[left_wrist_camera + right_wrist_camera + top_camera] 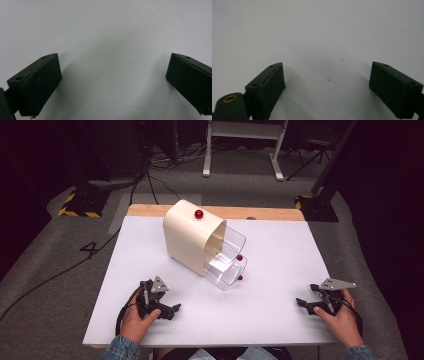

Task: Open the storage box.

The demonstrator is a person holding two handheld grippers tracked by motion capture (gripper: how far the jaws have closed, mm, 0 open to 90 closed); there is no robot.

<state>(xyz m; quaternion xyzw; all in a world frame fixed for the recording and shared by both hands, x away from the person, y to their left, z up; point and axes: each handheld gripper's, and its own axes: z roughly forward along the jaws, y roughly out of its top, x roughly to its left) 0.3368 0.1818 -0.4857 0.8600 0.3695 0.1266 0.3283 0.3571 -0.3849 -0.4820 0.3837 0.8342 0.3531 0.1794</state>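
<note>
Rest pose judged, no step begun. Left gripper [172, 309] and right gripper [301, 303] held wide, empty, on white table [280, 270]. Cream drawer cabinet [187, 237] mid-table, clear drawers [227, 265] pulled out. Red knob [240, 277] likely to be approached next.

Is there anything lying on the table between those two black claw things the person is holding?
No. In the high view, the stretch of white table between the left gripper and the right gripper is bare; the cream drawer box stands farther back.
</note>
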